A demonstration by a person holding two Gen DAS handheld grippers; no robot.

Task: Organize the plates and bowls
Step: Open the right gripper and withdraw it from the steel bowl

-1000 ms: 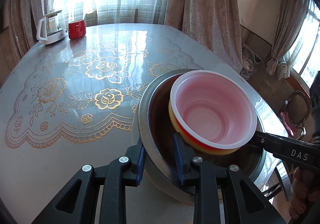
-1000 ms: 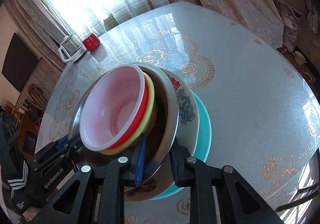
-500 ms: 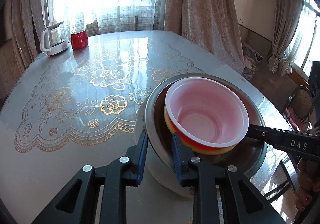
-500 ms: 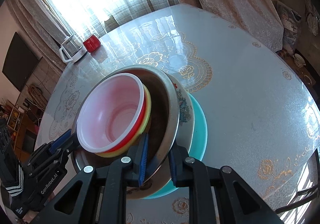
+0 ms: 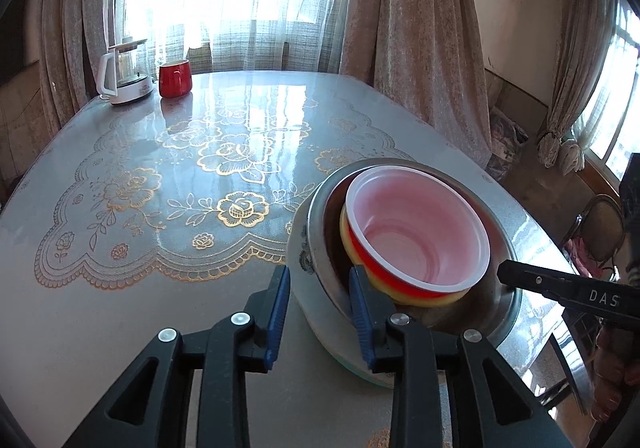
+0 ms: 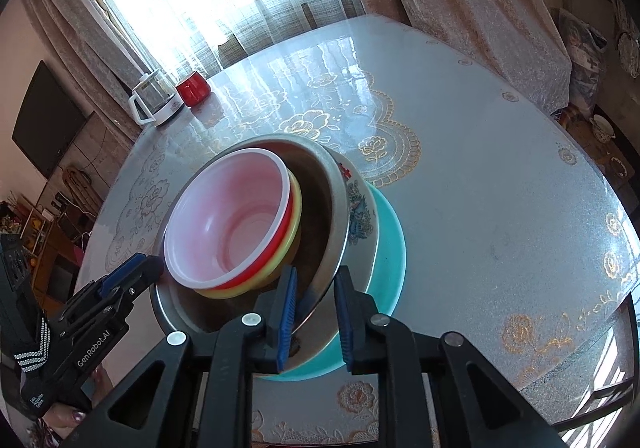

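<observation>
A glossy surface (image 6: 500,215) with gold rose patterns fills the room's middle, curtained windows behind it; nearest, the right tongs (image 6: 314,312) sit clamped on the rim of the steel bowl (image 6: 332,207), blue pads either side of the metal; the left tongs (image 5: 320,304) are opening, the same rim between their pads, the pads not pressing it; inside the steel bowl lie nested plastic bowls (image 5: 416,236), pink over red over yellow; beneath sit a patterned plate (image 6: 360,207) and a teal plate (image 6: 390,244), stacked on the near edge; far off stand a red mug (image 5: 174,78) and a white kettle (image 5: 126,71).
</observation>
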